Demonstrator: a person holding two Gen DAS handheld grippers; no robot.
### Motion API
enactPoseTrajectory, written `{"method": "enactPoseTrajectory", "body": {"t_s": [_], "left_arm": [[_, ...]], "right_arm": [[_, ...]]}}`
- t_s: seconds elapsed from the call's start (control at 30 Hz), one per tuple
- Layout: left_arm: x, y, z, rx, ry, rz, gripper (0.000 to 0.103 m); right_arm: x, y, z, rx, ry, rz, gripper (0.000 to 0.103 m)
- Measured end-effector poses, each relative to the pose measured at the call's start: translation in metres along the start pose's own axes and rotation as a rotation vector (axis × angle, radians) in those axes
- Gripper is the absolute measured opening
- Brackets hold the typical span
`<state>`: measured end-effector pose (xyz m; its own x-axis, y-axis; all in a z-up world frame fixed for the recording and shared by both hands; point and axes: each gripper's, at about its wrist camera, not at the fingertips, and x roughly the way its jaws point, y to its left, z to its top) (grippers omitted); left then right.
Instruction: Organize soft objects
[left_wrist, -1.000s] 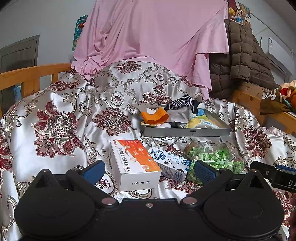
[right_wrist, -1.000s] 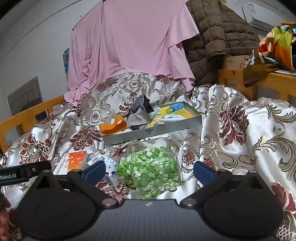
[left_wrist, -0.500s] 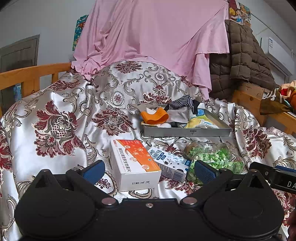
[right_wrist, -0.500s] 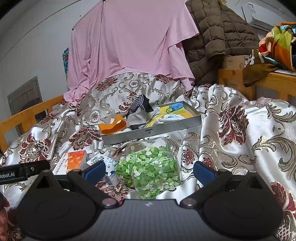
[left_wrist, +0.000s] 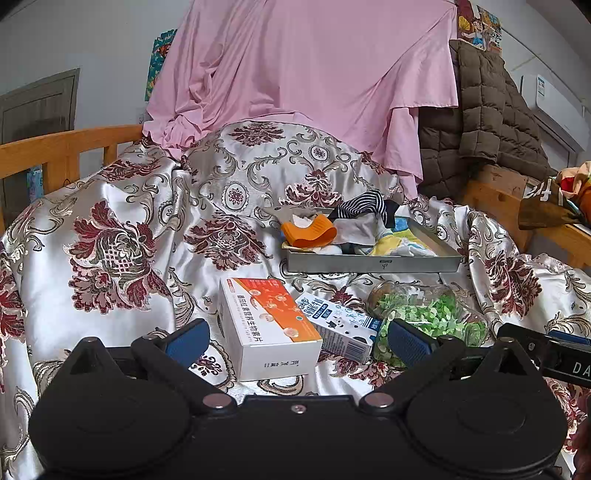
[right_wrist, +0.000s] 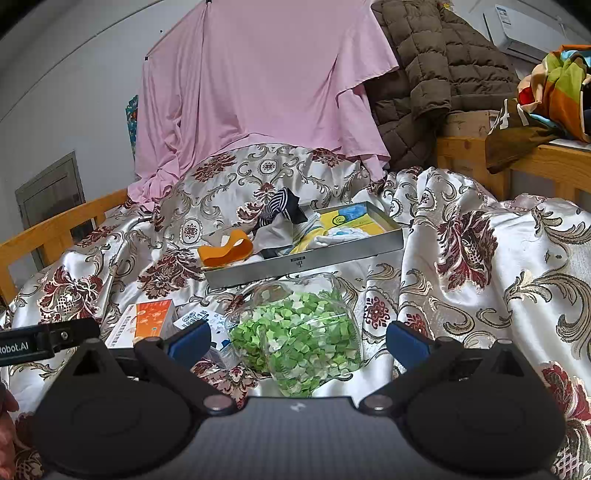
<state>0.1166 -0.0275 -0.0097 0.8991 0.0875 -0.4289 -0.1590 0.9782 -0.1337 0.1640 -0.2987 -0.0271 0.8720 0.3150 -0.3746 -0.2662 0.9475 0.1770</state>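
Observation:
A grey metal tray (left_wrist: 373, 264) (right_wrist: 306, 264) lies on the satin bedspread and holds soft items: an orange band (left_wrist: 308, 232) (right_wrist: 225, 251), a striped navy-white cloth (left_wrist: 364, 208) (right_wrist: 277, 203), a grey cloth (right_wrist: 275, 236) and a yellow-blue cloth (left_wrist: 400, 245) (right_wrist: 347, 219). My left gripper (left_wrist: 295, 339) is open and empty, low over the bed in front of a white-orange box (left_wrist: 267, 325). My right gripper (right_wrist: 297, 339) is open and empty, just behind a clear jar of green bits (right_wrist: 299, 328) (left_wrist: 428, 317).
A blue-white carton (left_wrist: 340, 325) (right_wrist: 201, 321) lies between box and jar. The box also shows in the right wrist view (right_wrist: 147, 321). A pink sheet (left_wrist: 314, 81) hangs behind; a brown quilted coat (right_wrist: 436, 74) sits at the right. Wooden bed rails (left_wrist: 55, 155) (right_wrist: 535, 162) border both sides.
The right gripper has eased slightly forward, so the jar sits a touch lower in its view. The left gripper has not moved.

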Motion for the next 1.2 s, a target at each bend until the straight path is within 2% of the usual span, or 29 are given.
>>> {"method": "enactPoseTrajectory", "body": {"t_s": [0.47,0.63,0.9,1.2], "left_arm": [[-0.0002,-0.0005,0.0,0.002,-0.002,0.0,0.102],[-0.0005,-0.005,0.0007,0.035,0.008,0.014,0.102],[-0.0031,-0.0037,0.0004,0.023,0.002,-0.022,0.102],[-0.0023,-0.0034,0.0,0.017,0.01,-0.027,0.102]], "right_arm": [[0.0,0.0003,0.0,0.0,0.0,0.0,0.103],[0.0,0.0003,0.0,0.0,0.001,0.0,0.103],[0.0006,-0.0003,-0.0005,-0.002,0.004,0.001,0.103],[0.001,0.0001,-0.0015,-0.003,0.005,0.002,0.103]]}}
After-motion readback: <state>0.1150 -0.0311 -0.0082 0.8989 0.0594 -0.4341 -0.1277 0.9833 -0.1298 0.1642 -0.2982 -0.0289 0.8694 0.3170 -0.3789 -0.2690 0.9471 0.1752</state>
